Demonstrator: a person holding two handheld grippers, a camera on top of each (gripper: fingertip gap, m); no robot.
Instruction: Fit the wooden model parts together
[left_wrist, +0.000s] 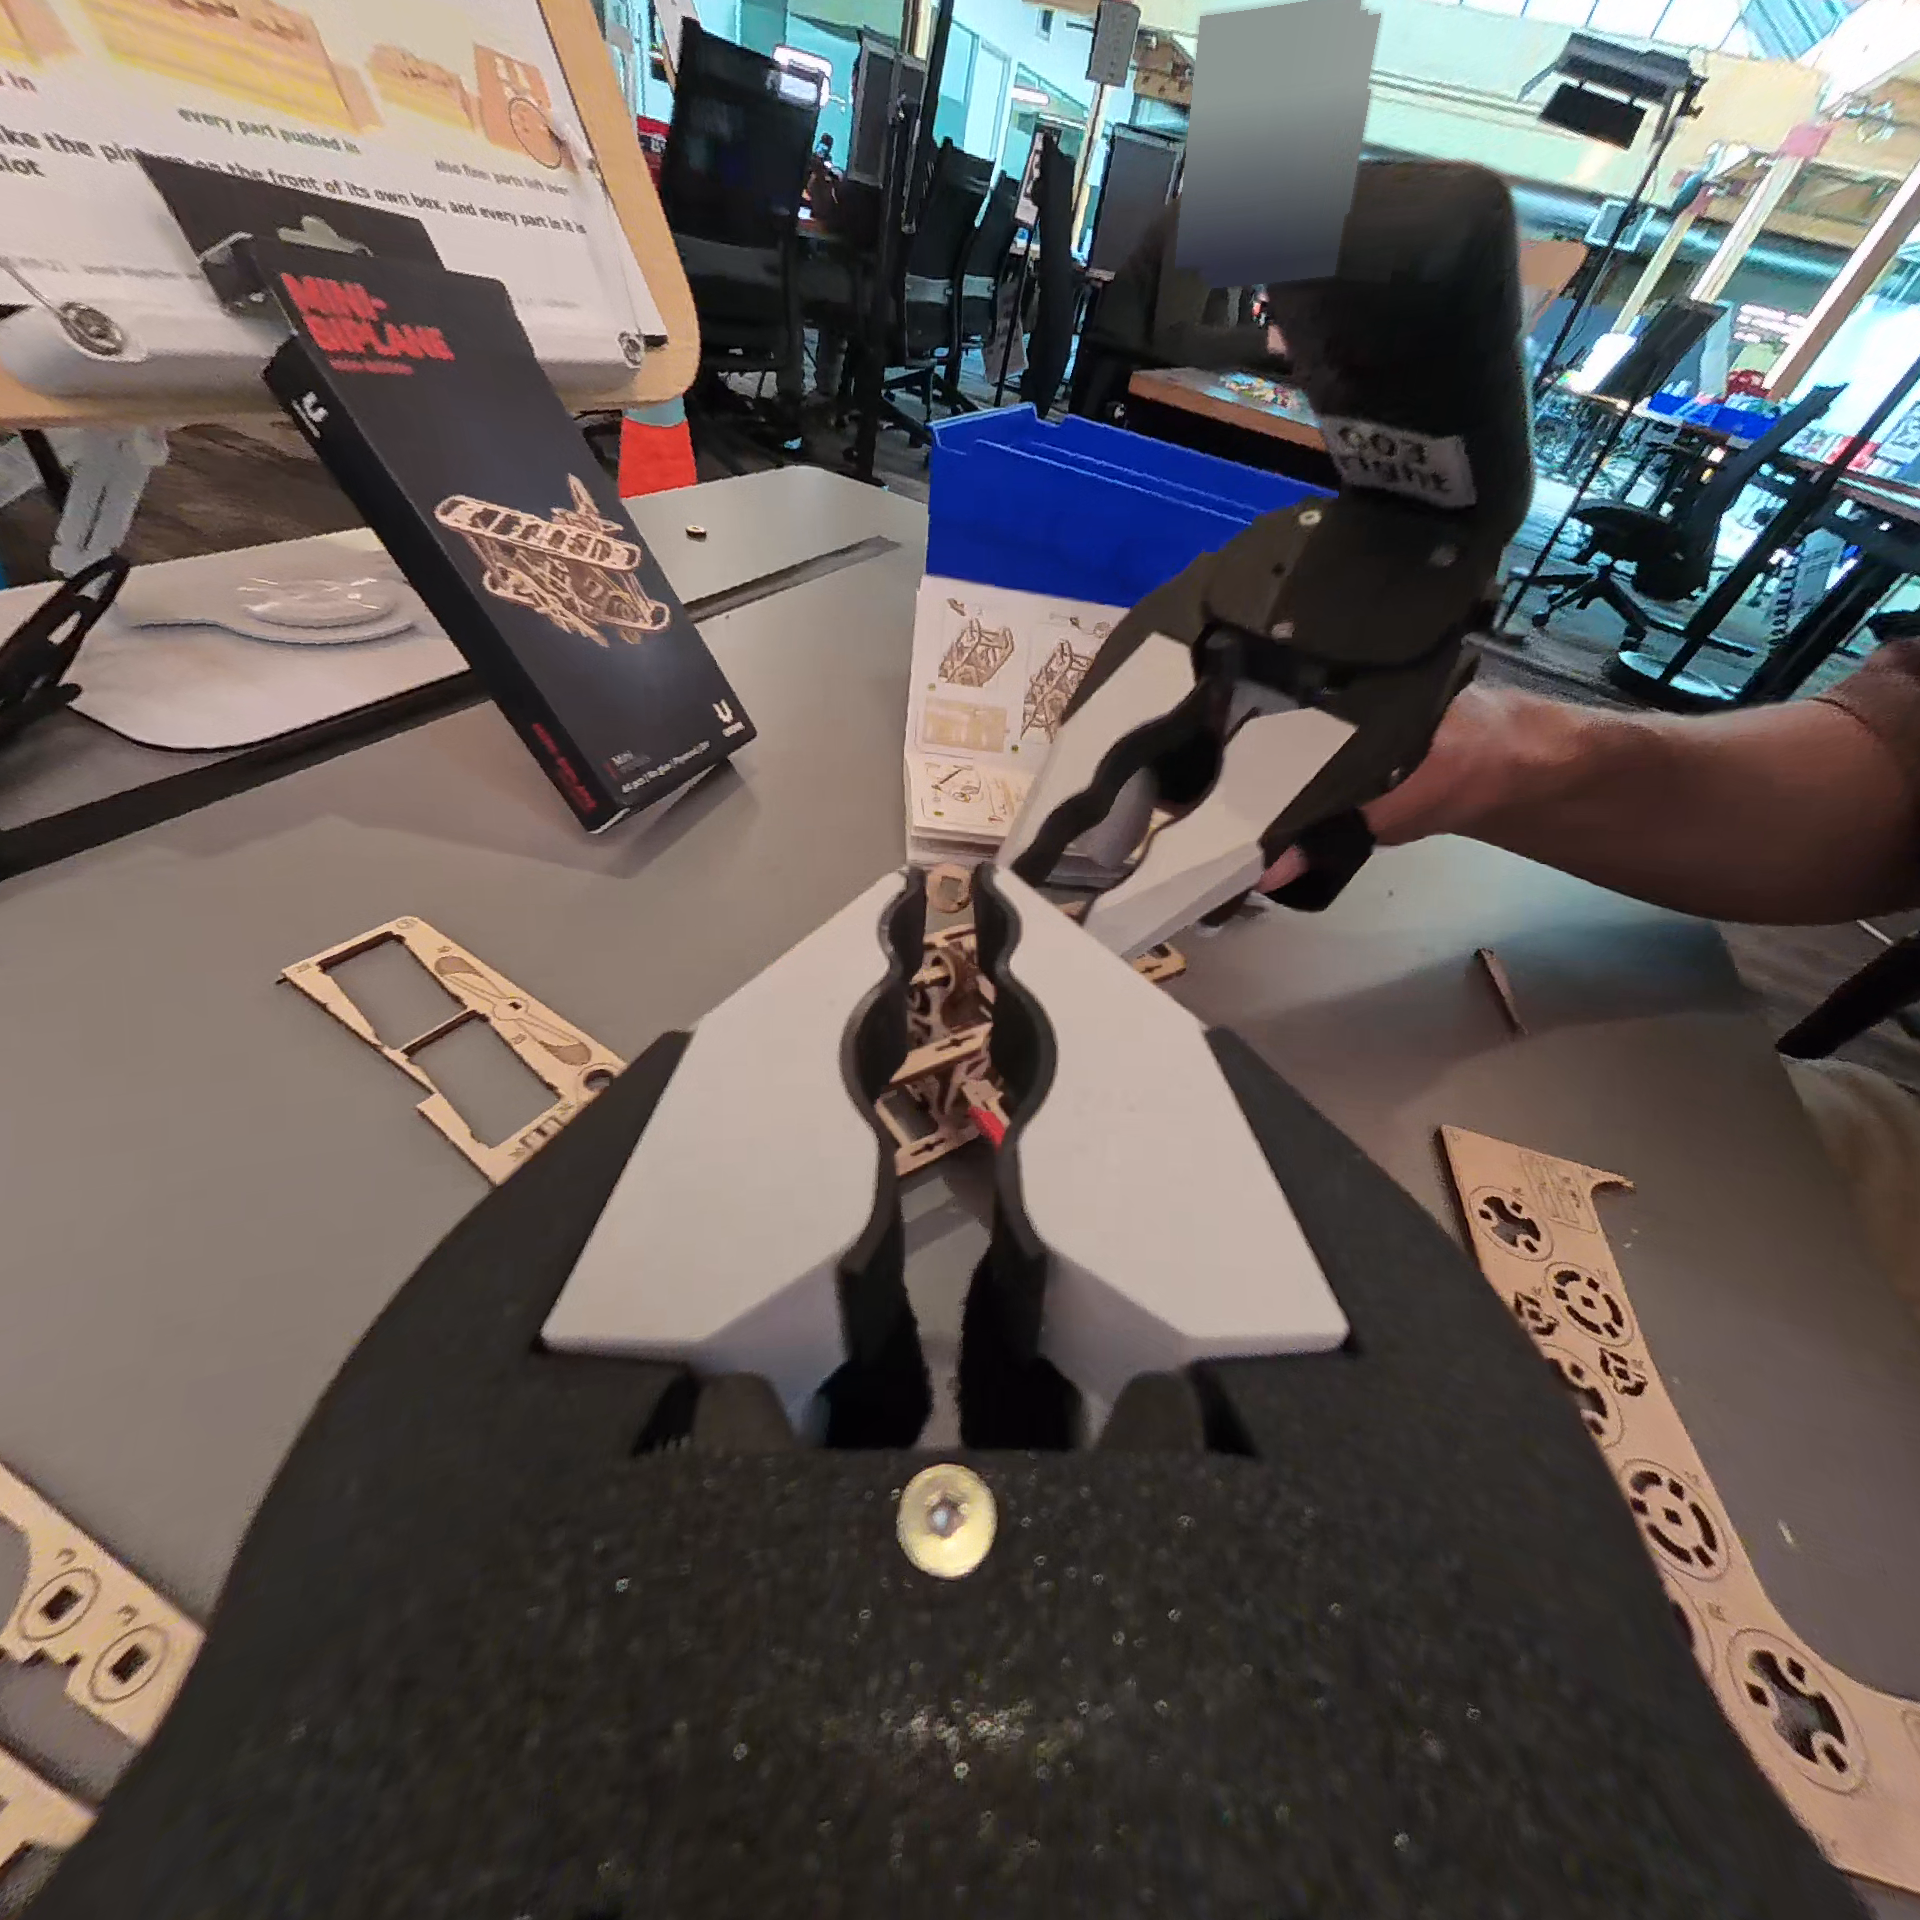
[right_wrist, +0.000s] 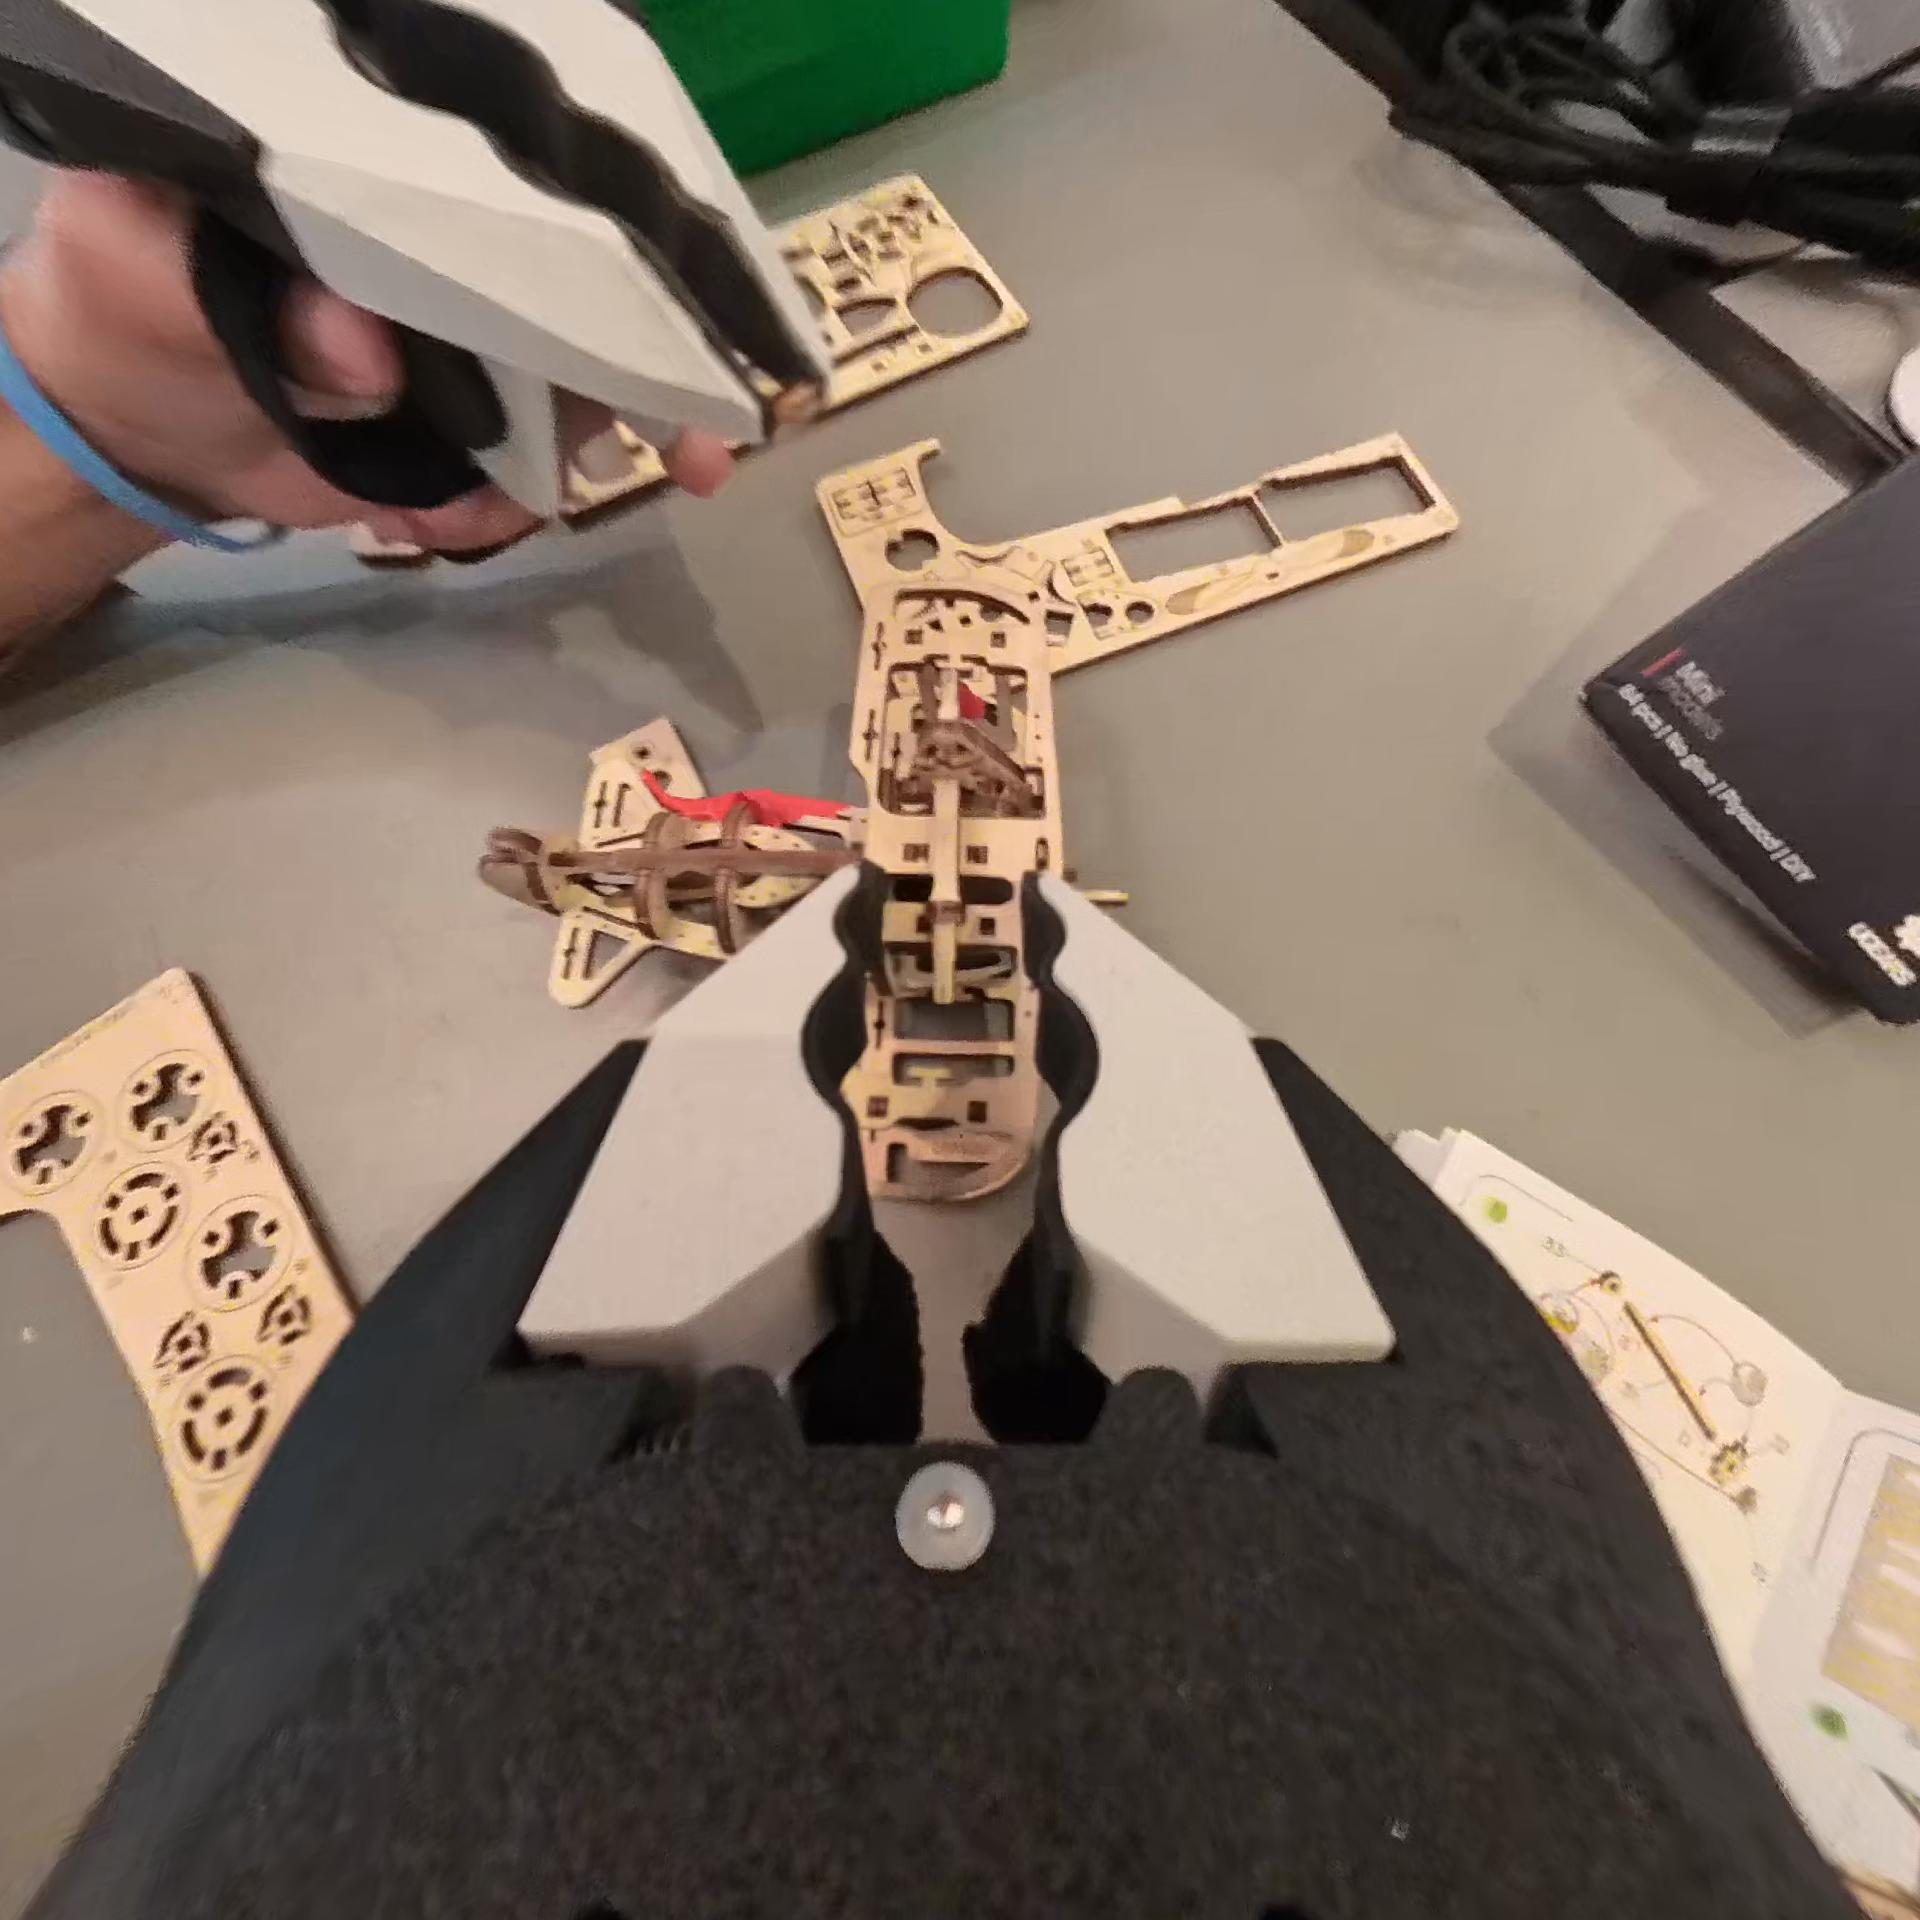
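A partly built wooden biplane model (right_wrist: 951, 790) lies on the grey table (right_wrist: 1299, 935), its flat wing plate pointing toward me and its tail section (right_wrist: 665, 862) with a red band to the left. My right gripper (right_wrist: 948, 883) is shut on the wing plate's edges; it also shows in the left wrist view (left_wrist: 1075, 904). My left gripper (left_wrist: 948, 878) is shut on a small round wooden piece (left_wrist: 948, 891) and hovers above the model (left_wrist: 935, 1049). In the right wrist view the left gripper (right_wrist: 784, 400) is up and left of the model.
Punched-out plywood sheets lie around: a frame sheet (right_wrist: 1278, 530), a wheel sheet (right_wrist: 177, 1195), another frame sheet (left_wrist: 457, 1039). A black kit box (left_wrist: 488, 540) leans at the back left. An instruction booklet (left_wrist: 977, 707) and a blue bin (left_wrist: 1091, 499) stand behind. The tips of one gripper are about 8 centimeters away from the tips of the other.
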